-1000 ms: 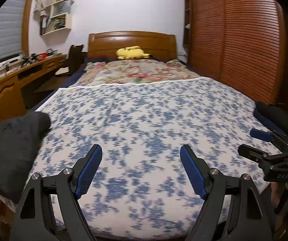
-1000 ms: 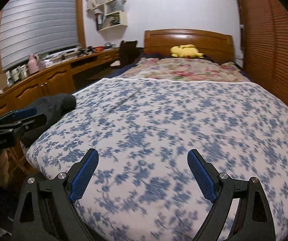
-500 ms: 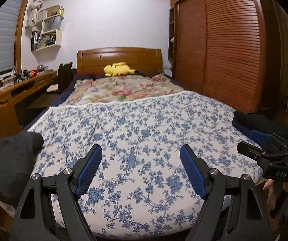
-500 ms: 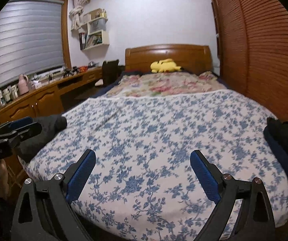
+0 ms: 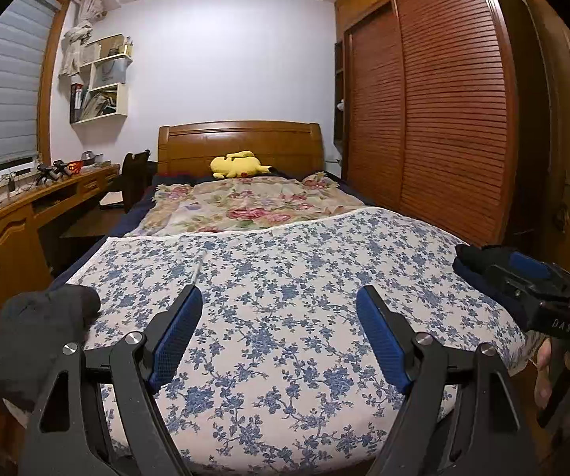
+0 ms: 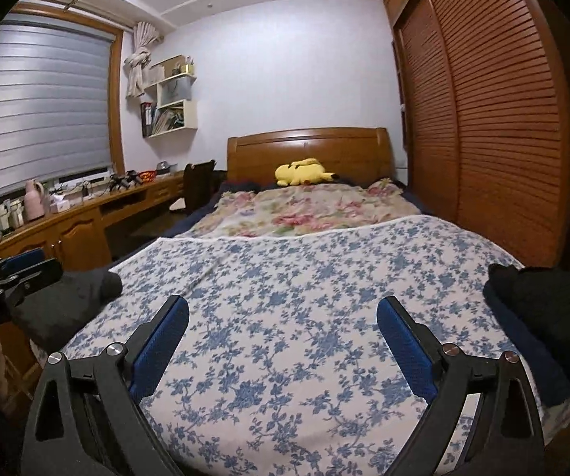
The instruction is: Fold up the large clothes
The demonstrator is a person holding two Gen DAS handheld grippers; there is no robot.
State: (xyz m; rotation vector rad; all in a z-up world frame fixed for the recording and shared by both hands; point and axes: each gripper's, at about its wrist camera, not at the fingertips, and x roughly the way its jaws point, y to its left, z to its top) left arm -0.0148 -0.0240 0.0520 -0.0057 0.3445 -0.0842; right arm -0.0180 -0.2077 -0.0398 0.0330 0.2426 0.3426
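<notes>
Both grippers are held at the foot of the bed, over the blue-flowered bedspread (image 5: 285, 297), pointing up its length and tilted only slightly downward. In its own wrist view the left gripper (image 5: 279, 335) has its jaws wide apart with nothing between the blue pads (image 5: 175, 337), only bedspread showing in the gap. The right gripper (image 6: 283, 343) is posed the same way, its jaws also spread wide and empty. Each shows in the other's view: the right gripper sits at the bedspread's right foot corner, with part of a hand (image 5: 544, 377) gripping its handle below, and the left one at the left foot corner. The clothes lie at those two corners. A dark grey garment (image 5: 27, 337) is bunched on the bedspread's left edge, partly hanging off it, just beside the left gripper. A pile of black and navy clothing (image 6: 542, 317) rests on the bedspread's right edge, near the right gripper; neither heap is touched by any pad. Beyond the bedspread's far hem a rose-patterned quilt (image 5: 245, 206) covers the upper bed, and past that a yellow plush toy (image 5: 237, 164) lies against the wooden headboard (image 5: 241, 139). A wooden desk (image 6: 78, 218) runs along the bedspread's left side, and a slatted wardrobe (image 5: 435, 119) stands along its right.
</notes>
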